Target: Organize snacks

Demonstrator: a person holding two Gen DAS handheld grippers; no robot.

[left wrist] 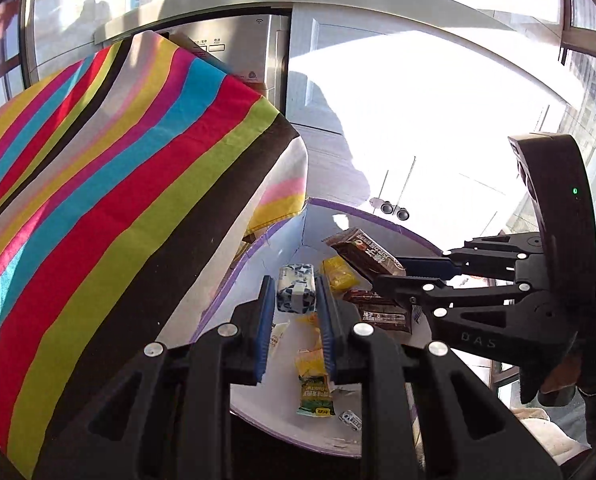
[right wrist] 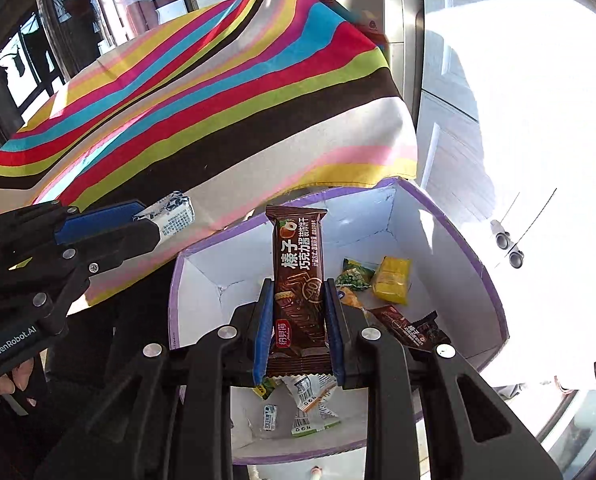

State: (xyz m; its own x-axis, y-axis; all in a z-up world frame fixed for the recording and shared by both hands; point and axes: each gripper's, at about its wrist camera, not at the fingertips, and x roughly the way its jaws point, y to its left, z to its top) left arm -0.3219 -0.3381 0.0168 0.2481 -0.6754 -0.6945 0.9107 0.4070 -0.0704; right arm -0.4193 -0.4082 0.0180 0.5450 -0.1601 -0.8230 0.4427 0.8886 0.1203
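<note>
Here, grippers clamp candy, wafer bar

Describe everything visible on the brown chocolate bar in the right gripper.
The long brown glossy-foil chocolate wafer bar is sealed, with crimped ends, white and gold Chinese lettering, a hazelnut picture near its far end and a red logo near the close end. The right gripper has its blue-padded jaws pressed on the bar's long edges, holding it above the white purple-rimmed cardboard box. It touches nothing else.
</note>
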